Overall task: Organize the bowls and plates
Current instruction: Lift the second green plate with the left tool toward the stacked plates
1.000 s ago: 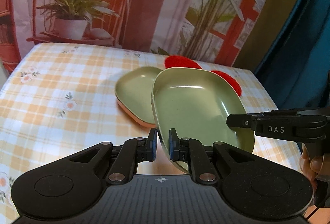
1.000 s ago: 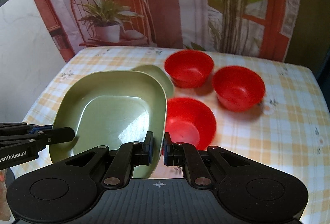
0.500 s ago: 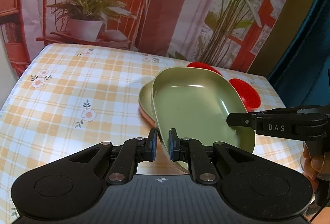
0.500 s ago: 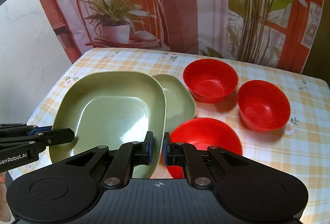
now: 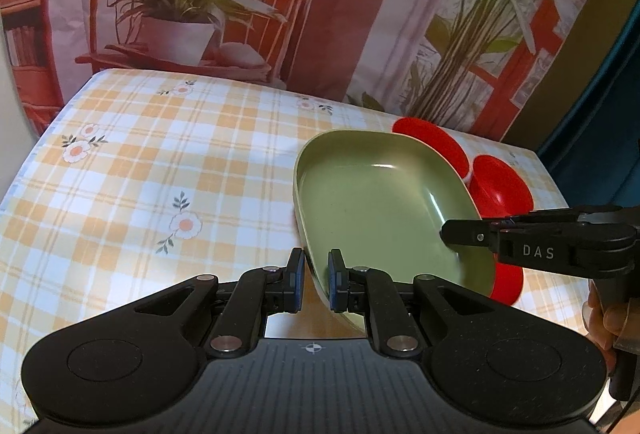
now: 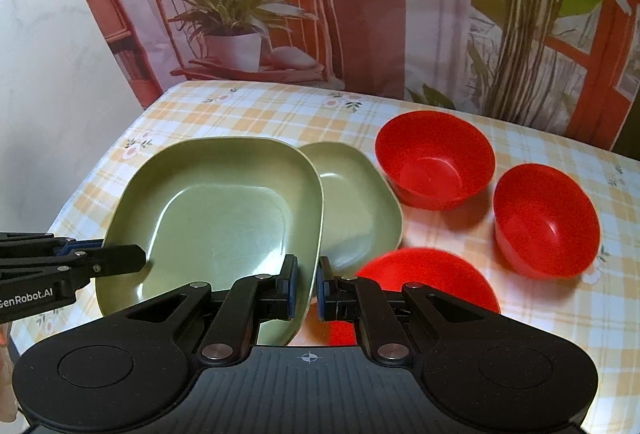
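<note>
A large green plate hangs tilted above the table, held between both grippers. My left gripper is shut on its left rim and shows in the right wrist view. On the opposite rim my right gripper is shut too, and reaches in from the right in the left wrist view. A smaller green plate lies on the cloth, partly under the held one. Three red bowls stand to the right of it.
The checked tablecloth is bare on the left half. A printed backdrop with a chair and plants hangs right behind the table's far edge. A white wall borders the left side. A hand grips the right tool.
Both grippers have carried the large green plate forward over the table and a little lower. In the left wrist view the smaller plate is now hidden behind it.
</note>
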`<state>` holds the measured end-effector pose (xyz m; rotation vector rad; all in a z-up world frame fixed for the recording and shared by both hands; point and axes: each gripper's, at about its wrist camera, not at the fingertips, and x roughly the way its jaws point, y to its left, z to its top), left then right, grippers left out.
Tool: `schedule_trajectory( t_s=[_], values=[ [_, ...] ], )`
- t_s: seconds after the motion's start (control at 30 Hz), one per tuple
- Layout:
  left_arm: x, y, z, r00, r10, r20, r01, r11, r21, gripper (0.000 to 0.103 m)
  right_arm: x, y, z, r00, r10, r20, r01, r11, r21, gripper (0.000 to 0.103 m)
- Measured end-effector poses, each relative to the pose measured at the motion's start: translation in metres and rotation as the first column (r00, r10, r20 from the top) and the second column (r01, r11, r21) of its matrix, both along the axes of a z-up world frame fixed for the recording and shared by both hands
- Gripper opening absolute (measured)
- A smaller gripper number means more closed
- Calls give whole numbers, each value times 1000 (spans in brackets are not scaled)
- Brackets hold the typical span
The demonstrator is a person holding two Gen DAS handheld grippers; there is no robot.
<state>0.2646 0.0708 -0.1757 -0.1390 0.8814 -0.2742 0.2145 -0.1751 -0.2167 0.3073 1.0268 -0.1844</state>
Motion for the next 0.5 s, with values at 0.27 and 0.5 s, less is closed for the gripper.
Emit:
schedule_trajectory(
  t_s=[0.27, 0.5],
  values=[
    [31, -18, -2, 1000, 2, 3, -2, 1000, -8, 15, 38, -30, 2, 998, 55, 16, -53, 995, -82, 9],
    [39, -29, -17, 999, 16, -34, -16, 1000, -8, 18, 62, -35, -9, 974, 224, 15, -217, 957, -192, 9]
  ],
)
